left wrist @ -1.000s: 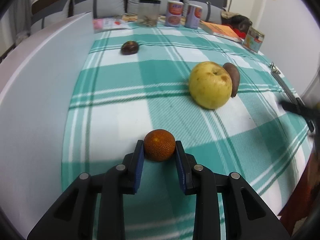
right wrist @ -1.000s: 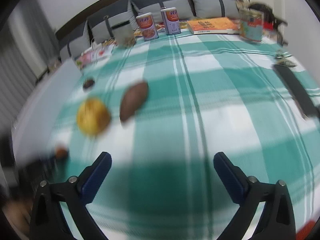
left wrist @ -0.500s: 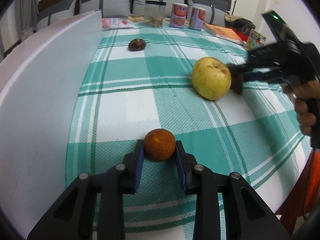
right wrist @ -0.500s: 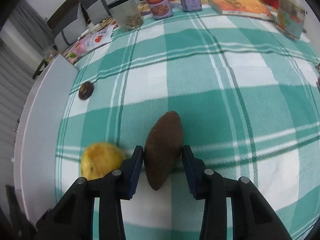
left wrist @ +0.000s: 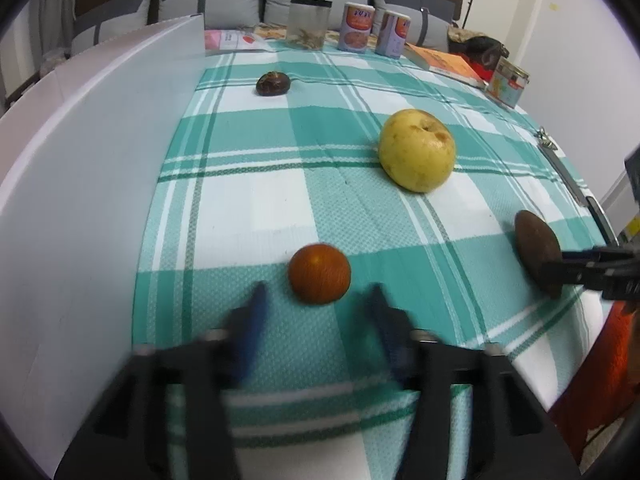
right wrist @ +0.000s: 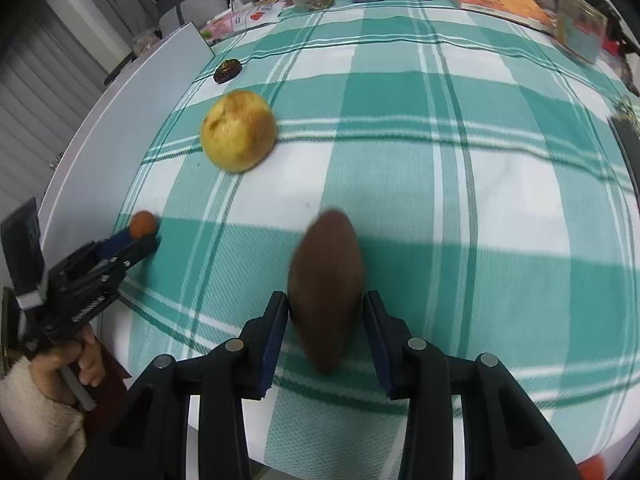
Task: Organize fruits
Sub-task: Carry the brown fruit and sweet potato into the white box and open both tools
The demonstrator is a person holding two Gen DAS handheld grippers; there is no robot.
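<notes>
A small orange fruit [left wrist: 319, 273] lies on the green-checked cloth [left wrist: 360, 216] just ahead of my left gripper [left wrist: 316, 312], whose jaws are open and blurred, apart from it. My right gripper [right wrist: 325, 320] is shut on a brown oval fruit [right wrist: 326, 284], near the table's front edge; the brown fruit also shows in the left wrist view [left wrist: 536, 246]. A large yellow fruit [left wrist: 417, 150] sits mid-table, seen too in the right wrist view [right wrist: 239, 130]. A small dark fruit [left wrist: 273, 83] lies further back by the white board.
A white board [left wrist: 88, 168] lies along the cloth's left side. Two cans [left wrist: 356, 28], a clear jar [left wrist: 309, 24], an orange book [left wrist: 446, 62] and a small box [left wrist: 508, 84] line the far edge. A dark strap [left wrist: 568, 176] lies at the right edge.
My left gripper opened and let go of the orange fruit, which now rests on the cloth. My right gripper carried the brown fruit away from the yellow fruit toward the front edge.
</notes>
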